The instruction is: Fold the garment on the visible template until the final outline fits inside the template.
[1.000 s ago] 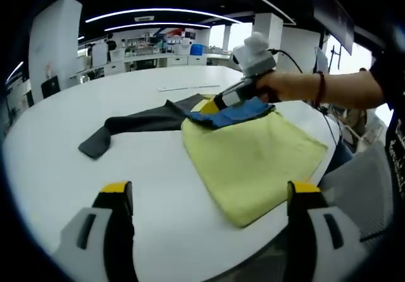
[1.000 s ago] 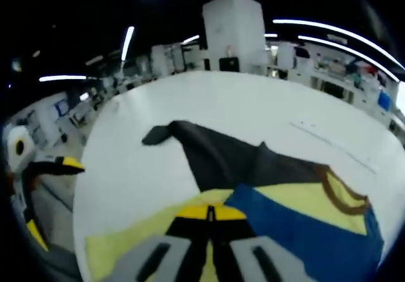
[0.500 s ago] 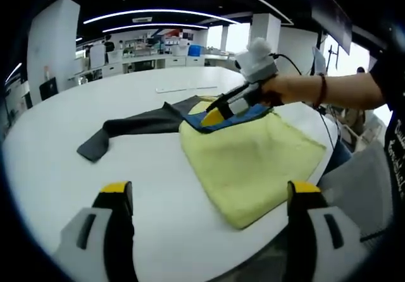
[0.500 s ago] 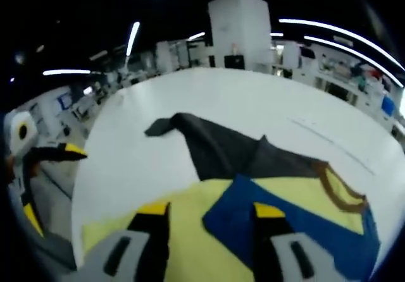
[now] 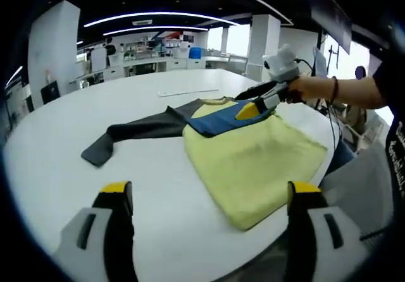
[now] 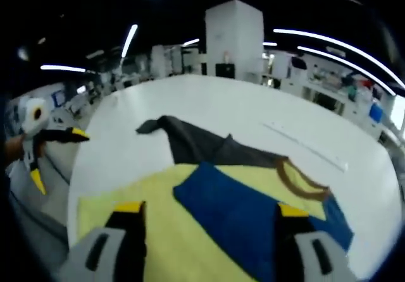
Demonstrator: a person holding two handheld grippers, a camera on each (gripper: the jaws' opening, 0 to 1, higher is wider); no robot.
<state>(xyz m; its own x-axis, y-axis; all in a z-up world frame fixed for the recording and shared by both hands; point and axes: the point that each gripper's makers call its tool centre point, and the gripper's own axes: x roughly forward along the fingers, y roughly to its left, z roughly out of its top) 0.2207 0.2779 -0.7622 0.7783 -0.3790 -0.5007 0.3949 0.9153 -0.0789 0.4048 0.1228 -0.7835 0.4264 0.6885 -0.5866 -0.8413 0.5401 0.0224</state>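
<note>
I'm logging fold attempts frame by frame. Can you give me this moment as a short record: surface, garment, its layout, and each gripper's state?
surface: round white table
garment: yellow shirt with blue panel, dark grey sleeve and brown collar
layout: yellow body lies flat near the table edge; blue panel lies on top of it; dark grey sleeve stretches outward on the table; brown collar shows
left gripper: open, above the table, short of the garment
right gripper: open, above the garment, holding nothing
template: cannot tell

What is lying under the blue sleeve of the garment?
The blue sleeve lies folded over the yellow body of the garment, below the brown collar. What is beneath the yellow cloth is covered.
</note>
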